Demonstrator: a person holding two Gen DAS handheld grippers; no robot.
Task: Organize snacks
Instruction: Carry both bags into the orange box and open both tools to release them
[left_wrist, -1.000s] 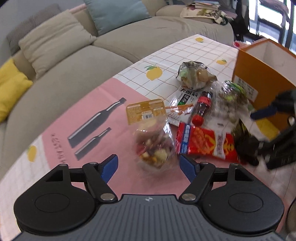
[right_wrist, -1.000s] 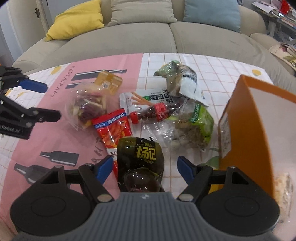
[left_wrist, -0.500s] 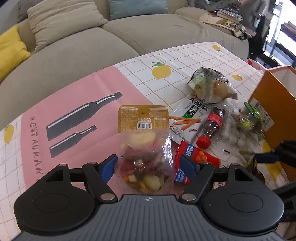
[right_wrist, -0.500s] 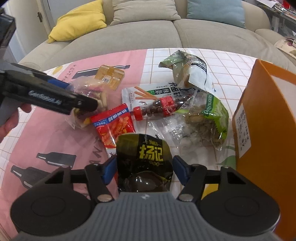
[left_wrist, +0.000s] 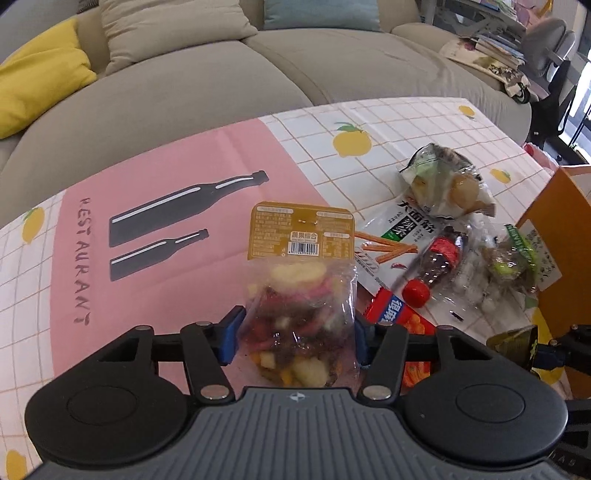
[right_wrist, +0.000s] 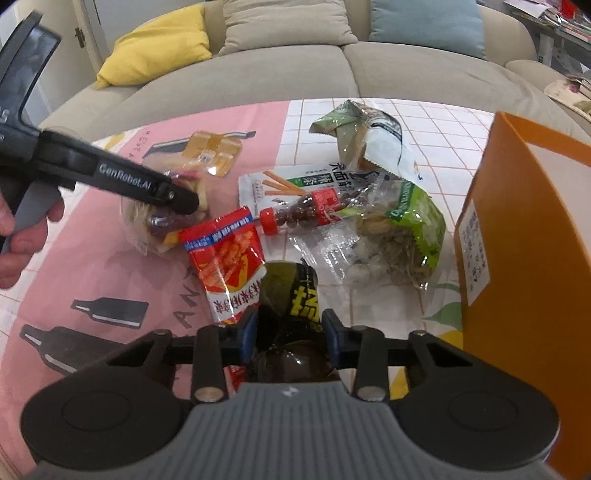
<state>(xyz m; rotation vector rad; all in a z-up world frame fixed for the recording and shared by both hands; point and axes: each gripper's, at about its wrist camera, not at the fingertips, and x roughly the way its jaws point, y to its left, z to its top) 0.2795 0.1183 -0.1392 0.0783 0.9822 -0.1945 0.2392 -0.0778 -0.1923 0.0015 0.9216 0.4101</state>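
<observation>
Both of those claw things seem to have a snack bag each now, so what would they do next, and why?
Probably lift both bags toward the orange box. The left gripper has just closed its jaws on the clear mixed-snack bag, and the right gripper on the black pouch. Both bags lie on the tablecloth.

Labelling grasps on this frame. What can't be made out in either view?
- Right wrist view: lower end of dark pouch hidden behind the right tongs.
- Left wrist view: bottom of clear mixed-snack bag hidden behind the left tongs.
- Both views: inside of orange box unseen, cut off by frame edge.
</observation>
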